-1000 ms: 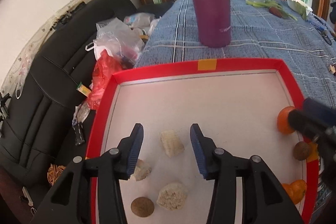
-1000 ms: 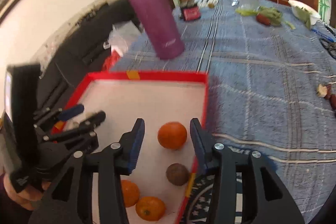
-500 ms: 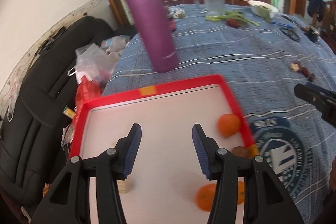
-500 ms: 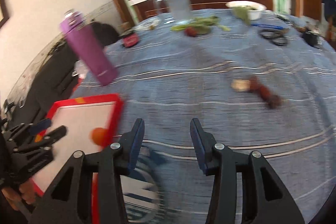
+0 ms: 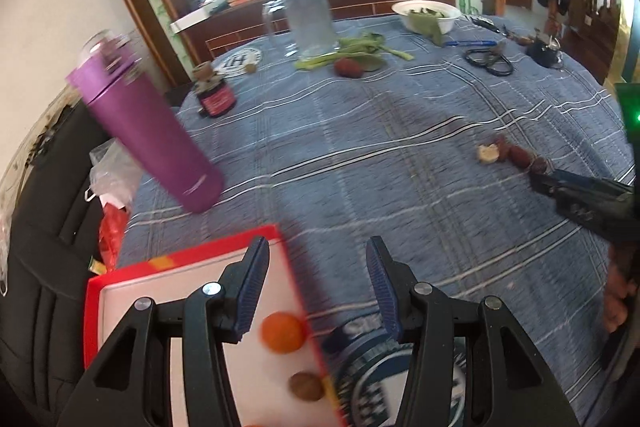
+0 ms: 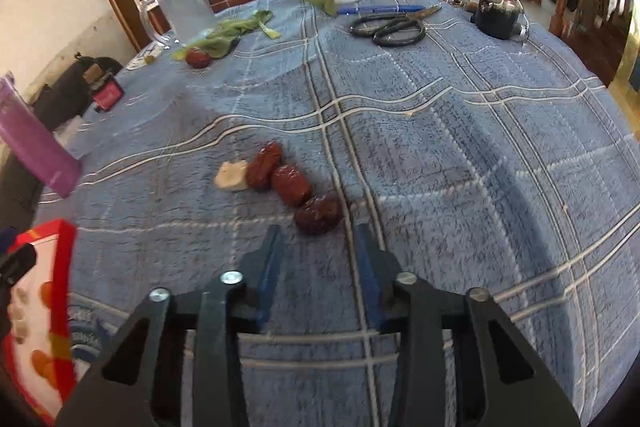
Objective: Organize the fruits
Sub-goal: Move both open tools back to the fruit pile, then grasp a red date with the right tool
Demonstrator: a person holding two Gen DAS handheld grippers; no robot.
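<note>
The right hand-held gripper (image 6: 318, 247) hangs just above the bench (image 6: 460, 155) with its black arms and blue ribbed pads spread to a middling gap and nothing between them; the nearest of three wrinkled, dark red dates (image 6: 318, 214) lies just beyond its fingertips, roughly centred on the gap, without touching either pad as far as can be seen. The other two dates (image 6: 291, 185) sit farther ahead and slightly left in a touching diagonal row that ends in a pale, rough chunk (image 6: 232, 176). The bench wears a nubby blue cloth crossed by white check lines. The left hand-held gripper (image 5: 316, 273) is spread wide and empty, its left finger over the corner of a red-rimmed, white-floored tray (image 5: 296, 291) and its right finger over bare cloth. Close below that gap a smooth round orange (image 5: 283, 331) rests in the tray beside its rim, and nearer the camera a dull brown round fruit (image 5: 306, 386). Far ahead and to the left stands a matte purple cylindrical bottle (image 5: 154, 143); its outline is smeared by motion blur.
</note>
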